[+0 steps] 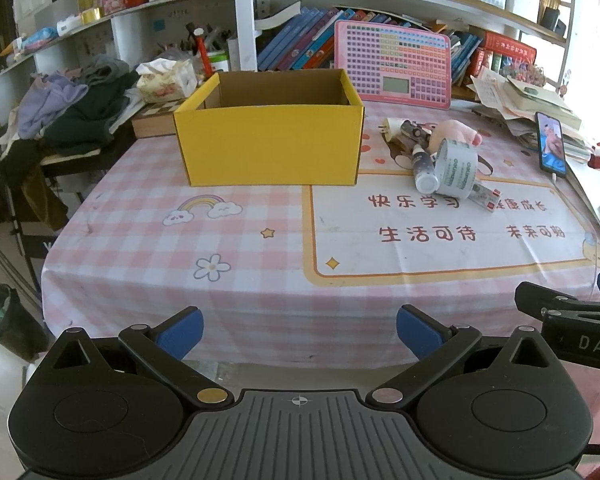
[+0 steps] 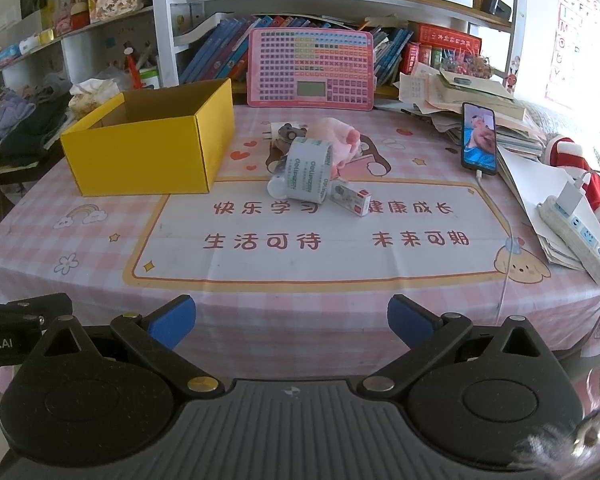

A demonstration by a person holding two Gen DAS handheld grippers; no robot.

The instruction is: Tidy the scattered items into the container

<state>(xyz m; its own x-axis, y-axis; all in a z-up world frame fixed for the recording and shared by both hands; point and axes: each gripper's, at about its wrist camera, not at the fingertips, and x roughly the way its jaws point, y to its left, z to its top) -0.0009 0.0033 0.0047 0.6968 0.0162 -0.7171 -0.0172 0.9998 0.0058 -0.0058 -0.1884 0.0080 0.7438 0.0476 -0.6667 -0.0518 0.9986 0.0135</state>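
An open yellow cardboard box (image 1: 270, 144) (image 2: 148, 156) stands on the pink checked tablecloth. To its right lies a small pile: a tape roll (image 1: 458, 168) (image 2: 310, 170), a white bottle (image 1: 425, 168) (image 2: 277, 189), a small carton (image 1: 485, 197) (image 2: 351, 197), a pink plush toy (image 1: 456, 131) (image 2: 340, 138) and a white plug (image 1: 392, 126) (image 2: 286, 133). My left gripper (image 1: 299, 332) is open and empty at the table's near edge. My right gripper (image 2: 291, 322) is open and empty, also at the near edge, well short of the pile.
A pink keyboard toy (image 1: 394, 65) (image 2: 310, 68) leans against the bookshelf behind. A phone (image 1: 551, 145) (image 2: 479, 136) on a cable, paper stacks (image 2: 472, 100) and a power strip (image 2: 580, 236) sit at the right. Clothes (image 1: 72, 108) lie piled left of the box.
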